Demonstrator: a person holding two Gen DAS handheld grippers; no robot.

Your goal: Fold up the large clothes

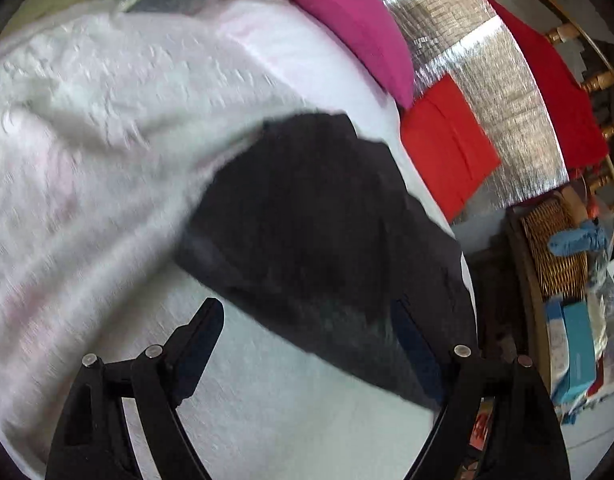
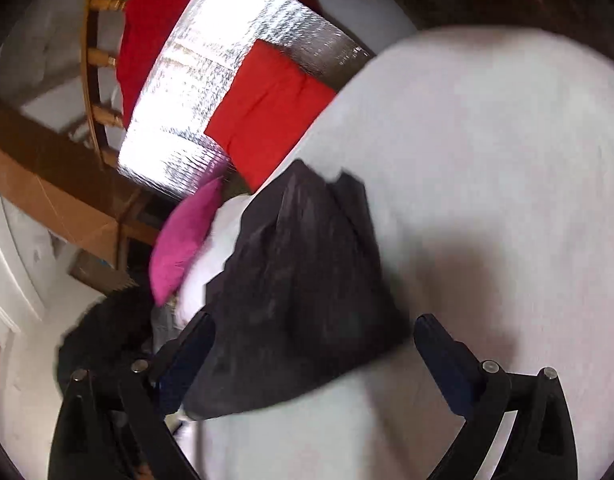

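A dark, black-grey garment [image 1: 319,224] lies bunched and partly folded on a white bed cover [image 1: 87,140]. It also shows in the right wrist view [image 2: 303,280] on the same white cover [image 2: 487,160]. My left gripper [image 1: 307,320] is open just above the near edge of the garment, with nothing between its fingers. My right gripper [image 2: 313,336] is open, its fingers spread either side of the garment's near end, not closed on it.
A magenta pillow [image 1: 347,20] lies at the bed's far side. A folded red cloth [image 1: 447,144] rests on a silver foil mat [image 1: 487,92], with another red cloth [image 1: 555,92] by a wooden railing. A wicker basket [image 1: 555,248] and boxes stand at right. A cardboard box [image 2: 47,192] is at left.
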